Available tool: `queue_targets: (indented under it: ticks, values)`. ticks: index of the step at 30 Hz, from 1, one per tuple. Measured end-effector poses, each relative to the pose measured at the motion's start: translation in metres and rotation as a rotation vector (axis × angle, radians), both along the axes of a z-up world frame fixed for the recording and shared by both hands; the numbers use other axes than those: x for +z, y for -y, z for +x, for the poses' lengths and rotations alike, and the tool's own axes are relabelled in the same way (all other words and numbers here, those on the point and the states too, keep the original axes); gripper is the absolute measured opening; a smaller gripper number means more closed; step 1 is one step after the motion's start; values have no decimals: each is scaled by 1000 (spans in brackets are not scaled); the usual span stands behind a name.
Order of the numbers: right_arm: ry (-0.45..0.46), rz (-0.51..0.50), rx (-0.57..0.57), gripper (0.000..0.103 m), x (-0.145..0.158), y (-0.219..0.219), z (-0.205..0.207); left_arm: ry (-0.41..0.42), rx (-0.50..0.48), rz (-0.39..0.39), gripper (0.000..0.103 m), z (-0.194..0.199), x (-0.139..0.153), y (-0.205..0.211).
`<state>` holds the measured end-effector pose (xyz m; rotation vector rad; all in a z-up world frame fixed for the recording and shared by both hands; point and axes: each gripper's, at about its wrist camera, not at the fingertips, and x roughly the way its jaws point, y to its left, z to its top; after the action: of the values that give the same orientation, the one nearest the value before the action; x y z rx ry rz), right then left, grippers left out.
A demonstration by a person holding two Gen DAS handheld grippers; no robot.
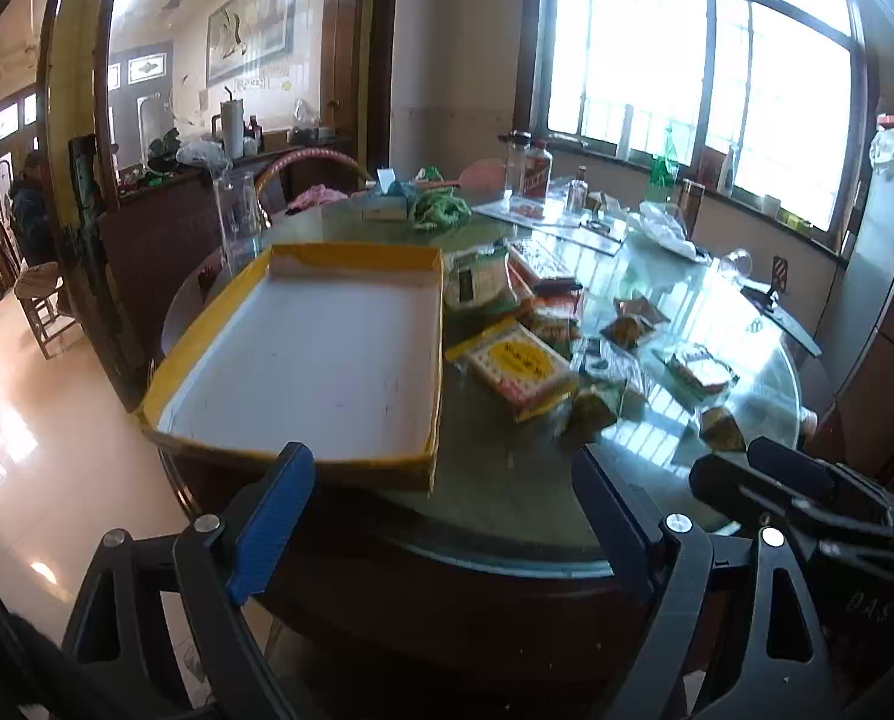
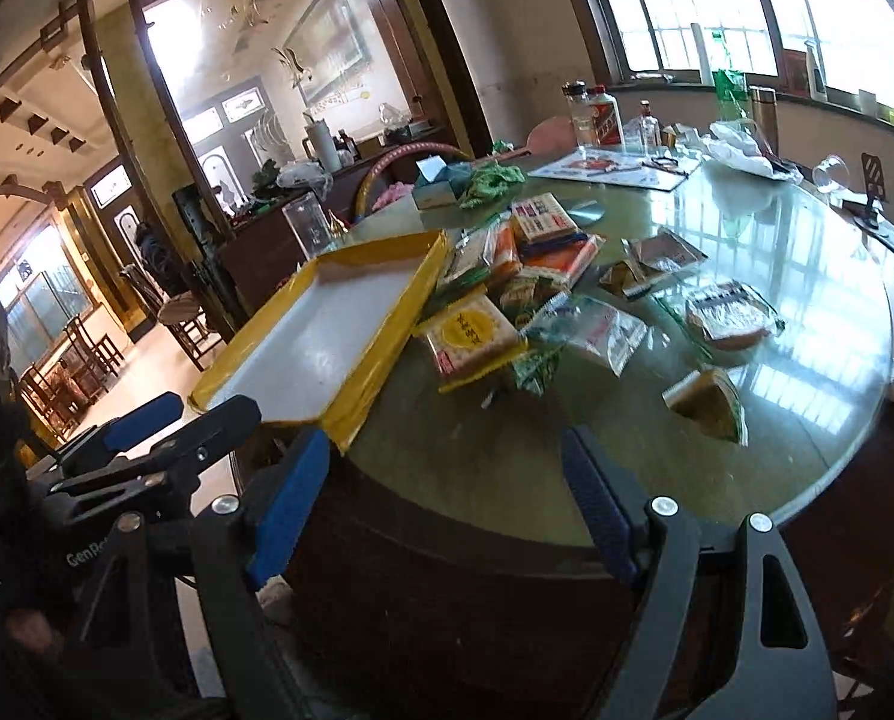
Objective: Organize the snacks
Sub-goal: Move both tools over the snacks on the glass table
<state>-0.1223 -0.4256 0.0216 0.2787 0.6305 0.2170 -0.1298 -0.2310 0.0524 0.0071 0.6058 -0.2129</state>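
Observation:
A shallow yellow-rimmed cardboard tray (image 1: 255, 276) with a white inside sits empty on the round glass table's left part; it also shows in the right wrist view (image 2: 387, 324). Right of it lies a heap of snack packets: a yellow-and-white pack (image 1: 519, 369) (image 2: 471, 333), a red-and-white box (image 1: 537, 261) (image 2: 546, 219), small wrapped snacks (image 1: 633, 324) (image 2: 711, 405). My left gripper (image 1: 444, 480) is open and empty at the table's near edge before the tray. My right gripper (image 2: 447, 462) is open and empty, hovering short of the packets.
Far across the table (image 1: 507, 480) stand bottles (image 1: 534, 171), a tissue box (image 1: 387, 201), green cloth (image 1: 441, 210), papers and a white plastic bag (image 1: 666, 228). A clear glass (image 1: 240, 210) stands behind the tray. A chair (image 1: 42, 300) stands on the floor at left.

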Motion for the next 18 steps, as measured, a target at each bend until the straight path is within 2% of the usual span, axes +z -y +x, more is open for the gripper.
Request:
queue_targets:
  ticks: [9,18]
  values:
    - [-54,9,23,80,-6,10,2,-69,-2,0,88,11,-6,4]
    - [-79,38,24,80,-13,30,-1,-128,-78,-22,88,10,-12,21]
